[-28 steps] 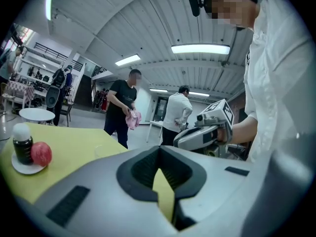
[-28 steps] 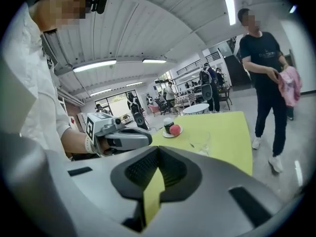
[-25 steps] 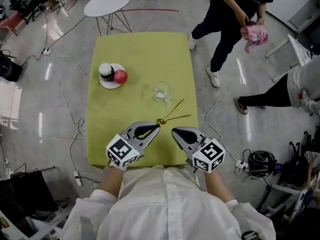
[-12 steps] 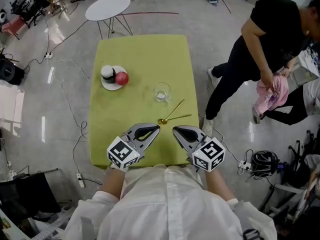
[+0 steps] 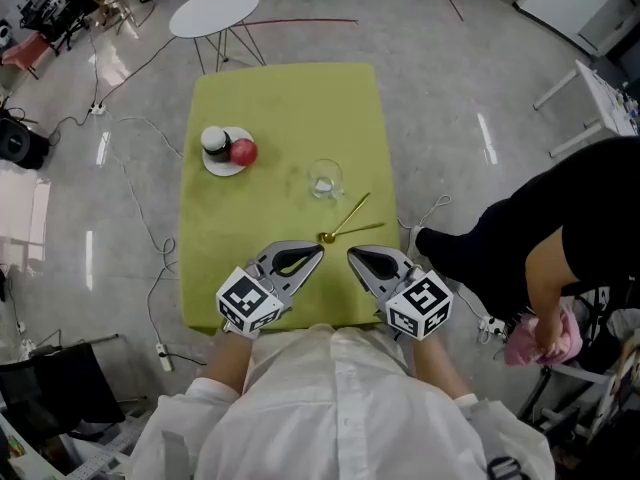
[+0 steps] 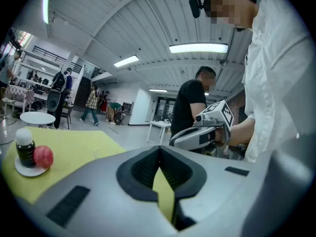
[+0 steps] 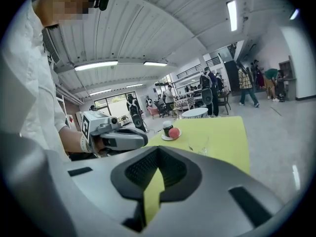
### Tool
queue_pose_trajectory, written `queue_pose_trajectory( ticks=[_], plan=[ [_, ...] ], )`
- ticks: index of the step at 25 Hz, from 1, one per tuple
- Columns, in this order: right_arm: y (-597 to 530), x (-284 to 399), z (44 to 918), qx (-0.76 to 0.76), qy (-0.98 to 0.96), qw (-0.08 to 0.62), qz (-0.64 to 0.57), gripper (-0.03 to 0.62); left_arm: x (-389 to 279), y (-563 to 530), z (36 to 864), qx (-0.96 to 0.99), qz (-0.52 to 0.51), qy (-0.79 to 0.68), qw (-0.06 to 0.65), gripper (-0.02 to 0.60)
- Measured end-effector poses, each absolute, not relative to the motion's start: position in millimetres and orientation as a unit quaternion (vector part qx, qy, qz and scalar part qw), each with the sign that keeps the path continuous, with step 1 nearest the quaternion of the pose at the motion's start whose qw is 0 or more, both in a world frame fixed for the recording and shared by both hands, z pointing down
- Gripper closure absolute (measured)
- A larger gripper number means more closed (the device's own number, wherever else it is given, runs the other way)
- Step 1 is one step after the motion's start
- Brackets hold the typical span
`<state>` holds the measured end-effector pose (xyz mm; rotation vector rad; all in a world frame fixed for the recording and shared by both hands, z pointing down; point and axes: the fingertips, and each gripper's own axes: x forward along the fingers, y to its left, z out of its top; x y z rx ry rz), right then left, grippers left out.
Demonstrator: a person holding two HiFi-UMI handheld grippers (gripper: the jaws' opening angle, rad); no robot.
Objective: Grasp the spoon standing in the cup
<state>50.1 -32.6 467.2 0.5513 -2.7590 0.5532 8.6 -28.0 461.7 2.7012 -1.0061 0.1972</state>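
Low in the frame, nearest my chest, I hold my left gripper and right gripper side by side over the near end of the yellow-green table, tips pointing toward each other and a little apart. In each gripper view the jaws meet at the tips with nothing caught between them, only a sliver of yellow cloth showing through the gap behind. Just beyond the tips, right of centre, the gold spoon lies flat on the cloth, its bowl toward me and its handle slanting up to the right; a second thin gold stem lies beside it, and I cannot tell what it is. Farther up, the clear cup stands upright, apart from the spoon. To the upper left sits a white plate with a dark jar and a red ball. At the top stands a round white table; a person in black fills the right edge.
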Motion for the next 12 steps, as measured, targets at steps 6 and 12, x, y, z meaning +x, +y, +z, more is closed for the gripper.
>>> queue_pose_trajectory(
  ticks=[6,12],
  plan=[
    [-34.1,49.1,468.5,0.19,-0.953,0.139,0.19,0.591,8.4,-30.0,462.3,0.927,0.069,-0.345,0.127,0.578],
    [-38.7,47.1,468.2,0.19,-0.953,0.145,0.186,0.591,7.3,-34.1,462.5,0.927,0.07,-0.346,0.128,0.578]
  ],
)
